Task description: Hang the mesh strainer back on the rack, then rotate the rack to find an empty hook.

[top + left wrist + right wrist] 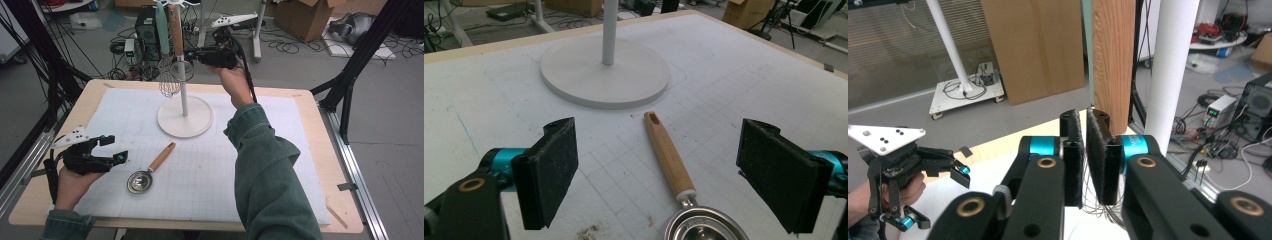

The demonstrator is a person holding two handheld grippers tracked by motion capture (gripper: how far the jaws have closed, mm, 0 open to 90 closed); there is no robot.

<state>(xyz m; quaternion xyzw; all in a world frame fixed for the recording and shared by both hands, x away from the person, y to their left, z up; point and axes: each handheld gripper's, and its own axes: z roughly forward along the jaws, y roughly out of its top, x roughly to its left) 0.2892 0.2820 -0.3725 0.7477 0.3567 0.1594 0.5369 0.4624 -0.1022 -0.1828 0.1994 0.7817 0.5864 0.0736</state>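
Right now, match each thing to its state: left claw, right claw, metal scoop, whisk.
Things:
1 left claw
2 right claw
3 metal scoop
4 whisk

States:
a hanging on the stand
b open
c lying on the mat
d shut

Pairs: 1-b, 2-d, 3-c, 4-a

Scoop (148,172) before stand (185,120)
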